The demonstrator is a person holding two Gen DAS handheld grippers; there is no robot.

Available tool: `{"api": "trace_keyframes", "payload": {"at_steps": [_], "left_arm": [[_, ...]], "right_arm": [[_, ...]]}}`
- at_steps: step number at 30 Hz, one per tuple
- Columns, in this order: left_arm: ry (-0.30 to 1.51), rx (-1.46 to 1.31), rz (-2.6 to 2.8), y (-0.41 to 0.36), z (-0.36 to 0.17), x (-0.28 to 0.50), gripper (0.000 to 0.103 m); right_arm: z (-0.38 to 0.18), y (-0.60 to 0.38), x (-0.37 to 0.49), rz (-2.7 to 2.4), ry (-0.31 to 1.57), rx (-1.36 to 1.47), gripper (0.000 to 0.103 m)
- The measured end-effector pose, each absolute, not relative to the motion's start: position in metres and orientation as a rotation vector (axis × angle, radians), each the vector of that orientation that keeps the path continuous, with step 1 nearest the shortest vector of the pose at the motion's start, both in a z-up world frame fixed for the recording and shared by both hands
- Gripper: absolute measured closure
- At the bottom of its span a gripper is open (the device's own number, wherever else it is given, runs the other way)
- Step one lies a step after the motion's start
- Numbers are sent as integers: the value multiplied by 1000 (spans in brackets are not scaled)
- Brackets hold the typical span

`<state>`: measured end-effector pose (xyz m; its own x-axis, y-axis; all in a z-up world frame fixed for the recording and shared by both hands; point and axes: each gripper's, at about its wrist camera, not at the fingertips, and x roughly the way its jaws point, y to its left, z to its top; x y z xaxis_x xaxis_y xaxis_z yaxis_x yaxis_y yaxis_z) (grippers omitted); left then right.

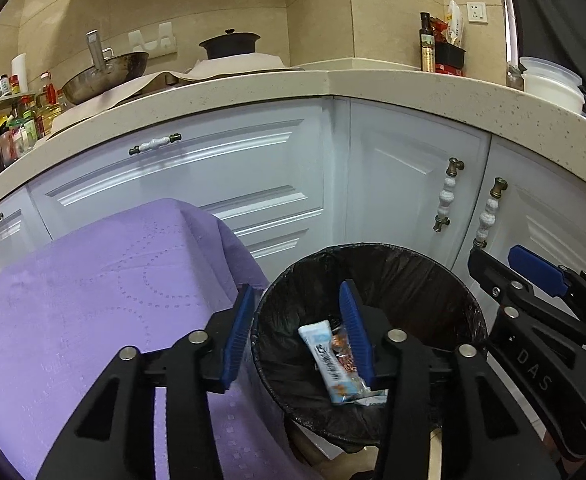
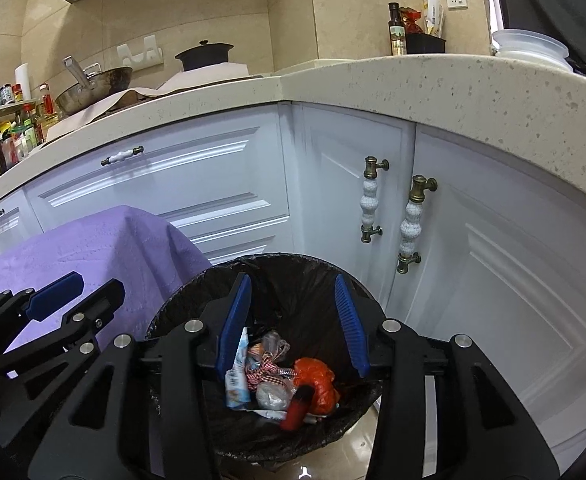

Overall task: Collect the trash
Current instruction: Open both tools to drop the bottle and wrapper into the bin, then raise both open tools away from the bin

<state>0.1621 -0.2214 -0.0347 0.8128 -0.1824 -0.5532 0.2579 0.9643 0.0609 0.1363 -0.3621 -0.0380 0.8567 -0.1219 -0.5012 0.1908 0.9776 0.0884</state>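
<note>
A round bin lined with a black bag [image 1: 445,280] [image 2: 197,280] stands on the floor in front of white cabinets. My left gripper [image 1: 297,334] hangs open over its left rim, nothing between the pads. Under it a white and blue snack wrapper [image 1: 331,364] lies in the bin, partly behind the right finger. My right gripper [image 2: 293,326] is open above the bin's middle and holds nothing. Below it lie the same wrapper [image 2: 237,380], a checked ribbon [image 2: 265,368], an orange-red bag [image 2: 317,374] and a blurred red cylinder [image 2: 298,403]. Each gripper shows at the other view's edge.
A purple cloth [image 1: 93,300] [image 2: 93,240] drapes a surface just left of the bin. White cabinet doors with knobbed handles [image 2: 411,224] stand close behind. The speckled worktop [image 1: 413,84] carries a wok, a dark pot, bottles and white tubs.
</note>
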Motion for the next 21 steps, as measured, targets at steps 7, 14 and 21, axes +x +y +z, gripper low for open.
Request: {"api": "trace_keyframes", "payload": {"at_steps": [7, 14, 21], "left_arm": [[557, 121, -244, -212, -28, 153, 47], [534, 106, -250, -194, -17, 134, 39], [479, 128, -241, -173, -6, 105, 30]], "right_arm": [[-32, -359, 123, -186, 511, 137, 53], [-25, -348, 101, -205, 509, 135, 42], [-15, -330, 73, -205, 504, 134, 35]]}}
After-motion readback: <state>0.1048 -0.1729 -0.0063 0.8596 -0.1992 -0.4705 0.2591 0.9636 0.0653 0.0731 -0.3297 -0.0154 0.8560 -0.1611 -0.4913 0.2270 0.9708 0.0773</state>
